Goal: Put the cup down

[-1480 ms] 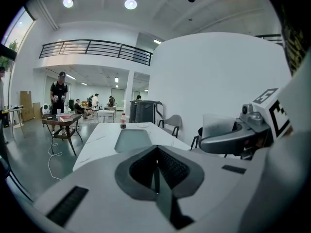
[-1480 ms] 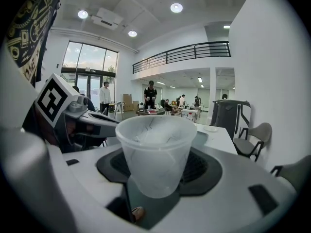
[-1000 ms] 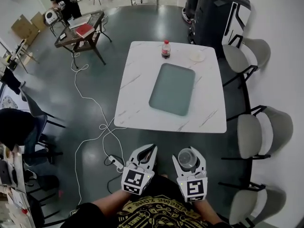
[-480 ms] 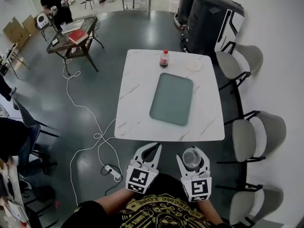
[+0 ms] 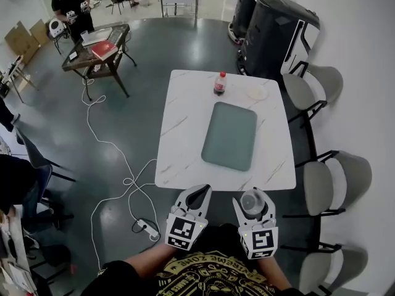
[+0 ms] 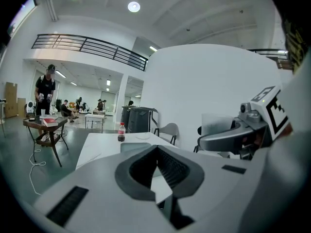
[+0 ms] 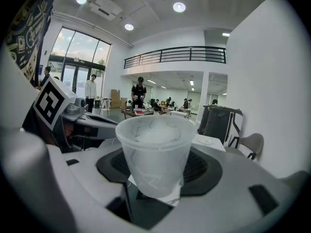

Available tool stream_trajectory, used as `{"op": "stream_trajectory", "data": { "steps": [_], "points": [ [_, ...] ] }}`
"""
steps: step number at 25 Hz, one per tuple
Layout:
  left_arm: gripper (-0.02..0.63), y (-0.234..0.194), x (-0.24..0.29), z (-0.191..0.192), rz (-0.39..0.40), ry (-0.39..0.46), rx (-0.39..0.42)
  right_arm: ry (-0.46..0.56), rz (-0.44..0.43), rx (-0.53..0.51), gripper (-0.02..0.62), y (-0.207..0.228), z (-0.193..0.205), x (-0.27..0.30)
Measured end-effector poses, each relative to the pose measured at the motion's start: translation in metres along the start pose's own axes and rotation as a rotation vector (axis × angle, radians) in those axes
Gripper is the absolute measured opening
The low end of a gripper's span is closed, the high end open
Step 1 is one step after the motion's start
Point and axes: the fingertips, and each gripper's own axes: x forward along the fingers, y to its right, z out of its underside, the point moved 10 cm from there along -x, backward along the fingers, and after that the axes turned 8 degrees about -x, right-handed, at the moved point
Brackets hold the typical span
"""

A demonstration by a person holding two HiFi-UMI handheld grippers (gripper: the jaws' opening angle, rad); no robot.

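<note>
The head view looks steeply down on a white marble table point(image 5: 185, 128) in the middle of the frame, with both grippers held side by side just below its near edge, at the bottom centre of the picture. The right gripper point(image 5: 253, 193) pinches a translucent plastic cup point(image 5: 250, 203), which stands upright between its two jaws with its mouth facing up. It is short of the table, above the dark floor. In the right gripper view the cup point(image 7: 154, 152) fills the centre of the frame, the dark ribbed pads pressing on its lower wall from both sides, and the right gripper point(image 7: 155, 171) sits spread wide around it. The left gripper point(image 5: 199, 192) lies just left of the other, apart from it. In the left gripper view its ribbed pads point(image 6: 170, 166) meet at the tips, so the left gripper point(image 6: 156, 147) is pressed together with nothing in it. On the table a grey-green tray point(image 5: 229, 135) lies lengthwise at the centre. Beyond it, near the far edge, stand a dark cola bottle point(image 5: 218, 83) with a red cap and, to its right, a small white dish point(image 5: 256, 92). Grey chairs point(image 5: 324, 180) line the right side of the frame. A white cable point(image 5: 123, 171) winds across the floor at left down to a power strip point(image 5: 150, 228). At the upper left a dark side table point(image 5: 99, 45) carries a red book point(image 5: 103, 50).
</note>
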Motion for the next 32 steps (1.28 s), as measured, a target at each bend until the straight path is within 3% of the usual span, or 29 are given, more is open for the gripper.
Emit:
{"op": "stream_trajectory", "data": {
  "steps": [18,32],
  "points": [
    [0.008,-0.01,0.023,-0.005,-0.107,0.006,-0.019,0.007,-0.094,-0.006,0.264,0.035,0.01,0.046],
    [0.008,0.003,0.081,-0.016,-0.24,-0.008,-0.039,0.023,-0.252,-0.017,0.264,0.096,0.023,0.098]
  ]
}}
